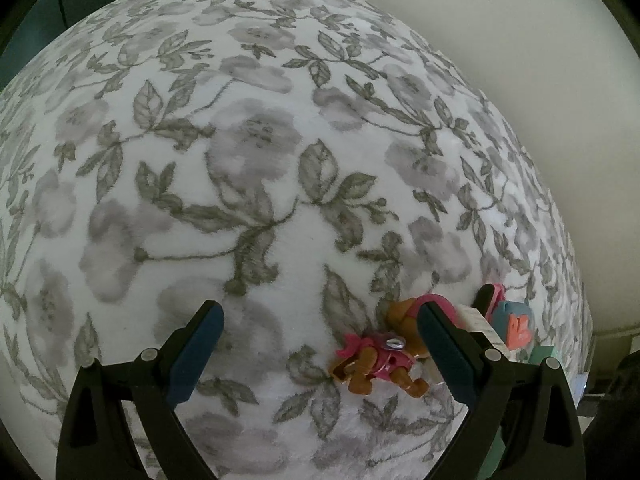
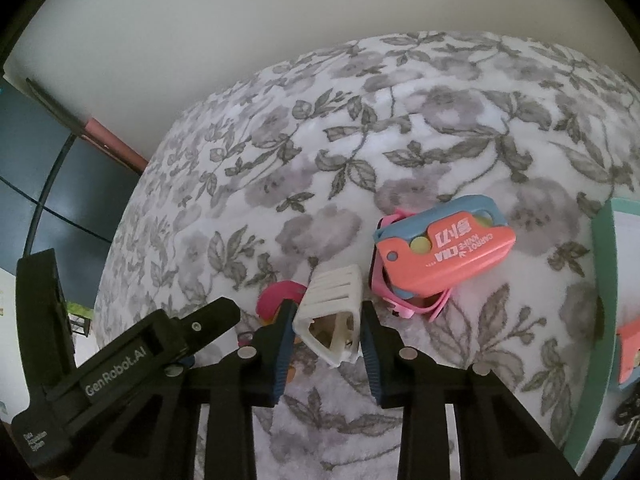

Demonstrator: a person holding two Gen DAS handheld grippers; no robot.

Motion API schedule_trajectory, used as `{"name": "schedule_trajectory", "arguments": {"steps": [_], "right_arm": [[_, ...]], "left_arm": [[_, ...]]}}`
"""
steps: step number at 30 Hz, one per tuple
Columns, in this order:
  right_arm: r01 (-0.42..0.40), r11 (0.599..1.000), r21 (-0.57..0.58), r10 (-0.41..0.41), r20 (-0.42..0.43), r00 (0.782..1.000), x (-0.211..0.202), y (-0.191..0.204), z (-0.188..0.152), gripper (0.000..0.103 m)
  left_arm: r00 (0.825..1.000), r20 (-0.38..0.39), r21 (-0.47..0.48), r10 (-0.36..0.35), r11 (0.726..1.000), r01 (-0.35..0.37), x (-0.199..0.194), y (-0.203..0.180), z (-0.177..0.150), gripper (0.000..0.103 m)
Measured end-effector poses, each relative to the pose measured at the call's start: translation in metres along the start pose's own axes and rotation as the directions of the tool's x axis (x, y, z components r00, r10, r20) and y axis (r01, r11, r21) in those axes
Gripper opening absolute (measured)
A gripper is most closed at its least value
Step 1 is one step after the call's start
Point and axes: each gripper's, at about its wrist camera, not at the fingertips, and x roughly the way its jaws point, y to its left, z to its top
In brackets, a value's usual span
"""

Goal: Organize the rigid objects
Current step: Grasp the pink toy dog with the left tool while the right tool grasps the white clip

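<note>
My right gripper (image 2: pixel 326 326) is shut on a white slotted plastic piece (image 2: pixel 332 304), held just above the floral blanket (image 2: pixel 280 160). An orange and blue toy knife case (image 2: pixel 444 248) lies beyond it to the right, over a pink strap (image 2: pixel 400 308). My left gripper (image 1: pixel 320 320) is open and empty over the blanket (image 1: pixel 240 160). A brown and pink toy dog (image 1: pixel 380 356) lies on its side by my left gripper's right finger (image 1: pixel 444 352). The knife case (image 1: pixel 516 324) and the white piece (image 1: pixel 480 324) show behind that finger.
A teal-rimmed tray (image 2: pixel 604 280) stands at the right edge, holding another orange item (image 2: pixel 630 356). The left gripper's body (image 2: pixel 120 360) sits at lower left in the right wrist view. A cream wall (image 2: pixel 240 40) is behind the bed. Dark furniture (image 2: pixel 40 168) stands at left.
</note>
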Motion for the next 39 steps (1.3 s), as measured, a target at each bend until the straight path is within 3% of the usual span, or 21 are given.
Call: {"name": "schedule_trajectory", "arguments": {"steps": [16, 28, 39], "right_arm": [[-0.027, 0.998, 0.050, 0.026, 0.003, 1.000, -0.028, -0.026, -0.015, 0.032], [-0.046, 0.996, 0.082, 0.047, -0.002, 0.999, -0.036, -0.038, -0.019, 0.032], [-0.034, 0.996, 0.079, 0.036, -0.016, 0.999, -0.037, -0.040, -0.022, 0.032]], "left_arm": [[0.999, -0.048, 0.148, -0.019, 0.989, 0.026, 0.008, -0.030, -0.011, 0.097], [0.997, -0.075, 0.285, 0.008, 0.958, 0.014, 0.014, -0.053, -0.021, 0.097], [0.996, -0.082, 0.280, 0.025, 0.960, -0.001, 0.028, -0.056, -0.021, 0.097]]}}
